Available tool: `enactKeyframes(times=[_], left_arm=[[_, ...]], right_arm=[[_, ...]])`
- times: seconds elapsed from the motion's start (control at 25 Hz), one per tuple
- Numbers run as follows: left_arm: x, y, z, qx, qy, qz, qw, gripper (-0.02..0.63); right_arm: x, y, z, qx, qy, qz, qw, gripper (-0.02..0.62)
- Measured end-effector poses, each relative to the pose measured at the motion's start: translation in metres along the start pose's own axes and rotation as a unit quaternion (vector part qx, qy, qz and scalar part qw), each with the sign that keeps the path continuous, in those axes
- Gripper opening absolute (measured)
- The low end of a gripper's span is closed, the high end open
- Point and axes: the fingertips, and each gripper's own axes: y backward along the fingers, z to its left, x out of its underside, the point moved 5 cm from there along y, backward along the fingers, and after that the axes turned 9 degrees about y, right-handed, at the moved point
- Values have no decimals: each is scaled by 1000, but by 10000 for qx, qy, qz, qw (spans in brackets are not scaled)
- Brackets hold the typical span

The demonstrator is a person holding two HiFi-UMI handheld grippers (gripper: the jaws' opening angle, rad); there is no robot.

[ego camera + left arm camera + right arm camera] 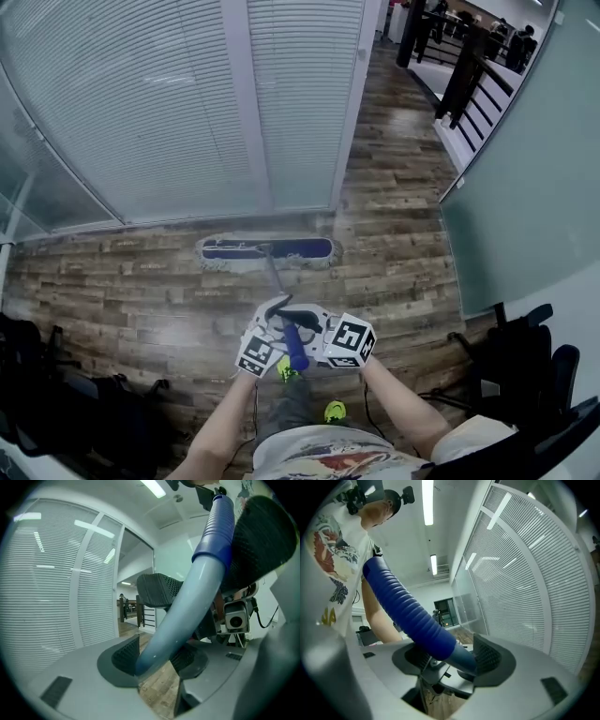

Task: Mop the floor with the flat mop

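No words or numbers can be read. The cube (352, 339) on the right hand-held gripper (452, 660) shows only square patterns.

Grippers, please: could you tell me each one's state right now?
Left gripper: closed on the mop handle.
Right gripper: closed on the mop handle too.

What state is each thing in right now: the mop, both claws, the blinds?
flat mop head: lying flat on the wood floor, near the foot of the blinds.
mop handle: slanting up from the head to the claws, held by both.
left claw: shut on the mop handle's pale shaft.
right claw: shut on the mop handle's blue ribbed grip.
window blinds: lowered, slats closed.
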Motion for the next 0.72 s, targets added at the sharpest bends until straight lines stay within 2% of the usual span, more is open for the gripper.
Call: enactKeyframes(times=[0.36, 0.6, 0.72], left_arm=[[7, 27, -174, -100, 164, 201, 9996, 164], [20, 41, -245, -63, 256, 384, 9989, 163], [16, 45, -258, -99, 222, 393, 9989, 161]], right_arm=[[8, 113, 133, -173, -175, -105, 9996, 256], [8, 159, 192, -184, -295, -245, 9991, 256], [8, 167, 204, -208, -292, -266, 9990, 256]])
